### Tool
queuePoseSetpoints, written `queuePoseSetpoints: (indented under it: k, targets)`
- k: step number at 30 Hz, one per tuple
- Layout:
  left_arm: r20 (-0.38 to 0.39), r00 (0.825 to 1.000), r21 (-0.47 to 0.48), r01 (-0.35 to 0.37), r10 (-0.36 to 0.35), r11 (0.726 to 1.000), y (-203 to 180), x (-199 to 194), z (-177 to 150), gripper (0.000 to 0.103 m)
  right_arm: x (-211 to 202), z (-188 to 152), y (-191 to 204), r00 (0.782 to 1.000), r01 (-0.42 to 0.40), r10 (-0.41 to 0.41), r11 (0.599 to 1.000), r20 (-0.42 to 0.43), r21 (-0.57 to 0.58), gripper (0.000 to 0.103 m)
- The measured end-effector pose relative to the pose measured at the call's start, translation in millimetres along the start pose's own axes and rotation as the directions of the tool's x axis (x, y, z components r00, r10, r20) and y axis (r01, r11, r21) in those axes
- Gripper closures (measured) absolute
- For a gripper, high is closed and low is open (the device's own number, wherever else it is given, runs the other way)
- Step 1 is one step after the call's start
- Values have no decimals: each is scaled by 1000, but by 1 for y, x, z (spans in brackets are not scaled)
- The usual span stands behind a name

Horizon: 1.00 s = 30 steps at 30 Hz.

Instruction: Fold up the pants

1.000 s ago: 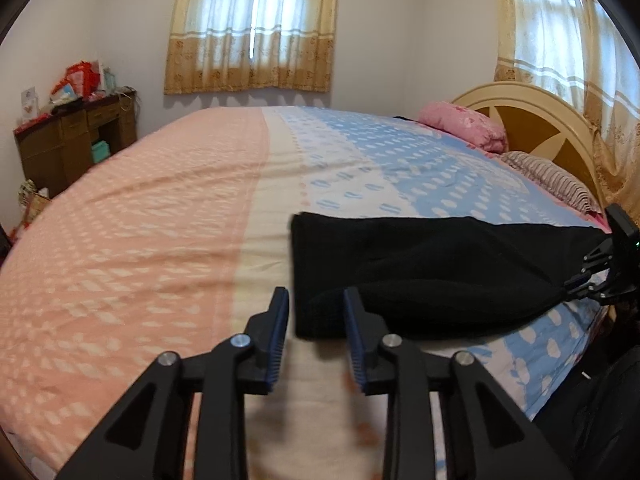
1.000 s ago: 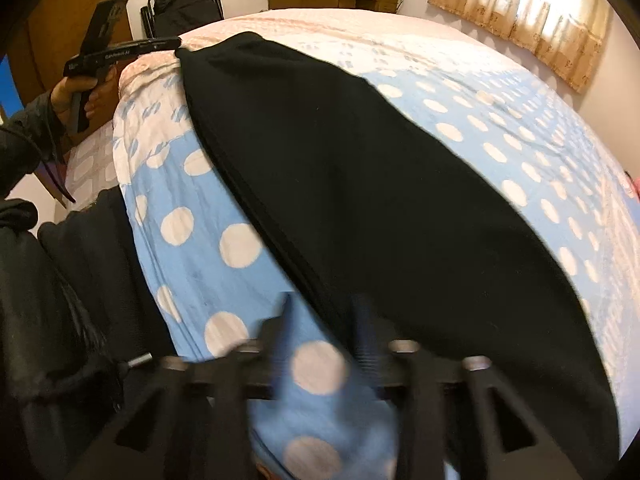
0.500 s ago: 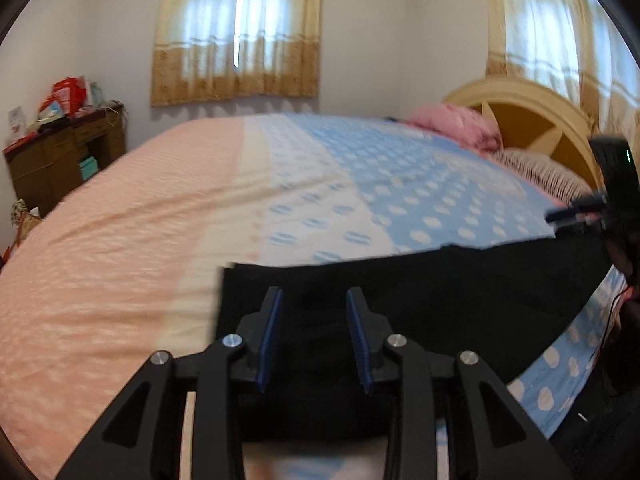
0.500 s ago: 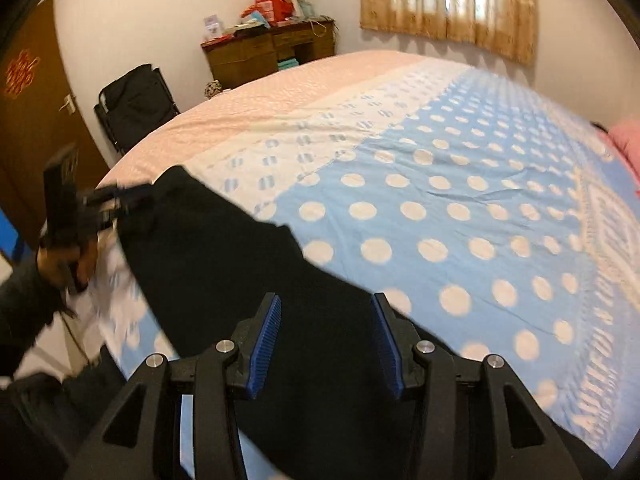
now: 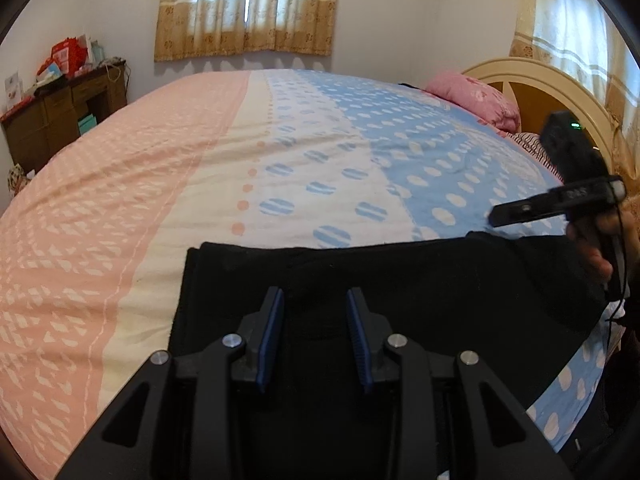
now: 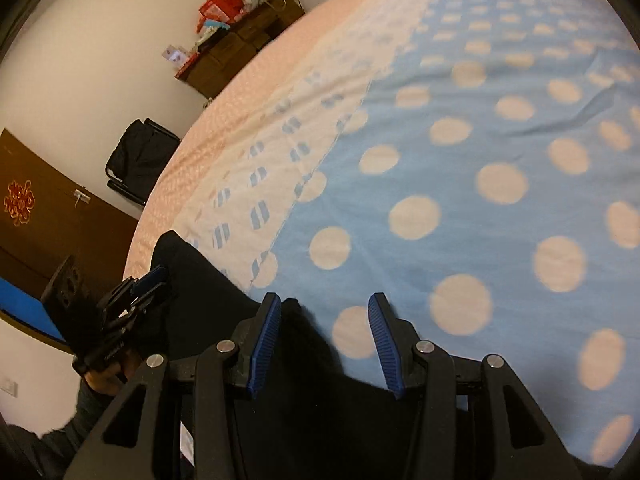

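Pants (image 5: 400, 280) now lie as a long black band on the bed's (image 5: 160, 184) near edge, closer than a second ago. The left gripper (image 5: 314, 336) hangs over them, jaws apart and empty; the right gripper (image 6: 324, 340), also parted, has probably just released, so a fold looks next.

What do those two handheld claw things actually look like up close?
Both are matte black plastic. The left gripper and right gripper each have two angular fingers with triangular cut-outs, silver screw heads and ribbed blue pads. The right one, seen from outside, has white lettering, a green light and a dangling black cable.
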<state>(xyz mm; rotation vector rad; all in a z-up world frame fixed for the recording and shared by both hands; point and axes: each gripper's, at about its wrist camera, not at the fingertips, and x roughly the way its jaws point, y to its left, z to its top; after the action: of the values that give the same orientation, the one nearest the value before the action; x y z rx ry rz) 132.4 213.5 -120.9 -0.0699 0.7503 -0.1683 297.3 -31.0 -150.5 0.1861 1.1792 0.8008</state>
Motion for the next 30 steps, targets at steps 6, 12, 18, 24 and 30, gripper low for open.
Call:
queuePoseSetpoints:
  k: [6,12,18,24,30]
  targets:
    - [71,997,-47,-34,37,998,8,-14,9,45,12,-4,31,999,-23,20,996,-38,-83,99]
    - [-8,997,-56,-82,82,995,14,4,15,41,-9,8,30,993,88,-84,994,78,-58,102]
    - [-20,988,-6,-156,156,988,5,11,14,41,11,-2,11,985,168,-165,984,56,-60,102]
    - [53,986,-27,-154,156,988,2,-14,10,40,-16,-15,18,978,186,-175,978,117,-95,98]
    - [22,990,-3,-142,142,990,-11,-7,-1,28,-12,-44,19,982,185,-179,973,53,-140,45]
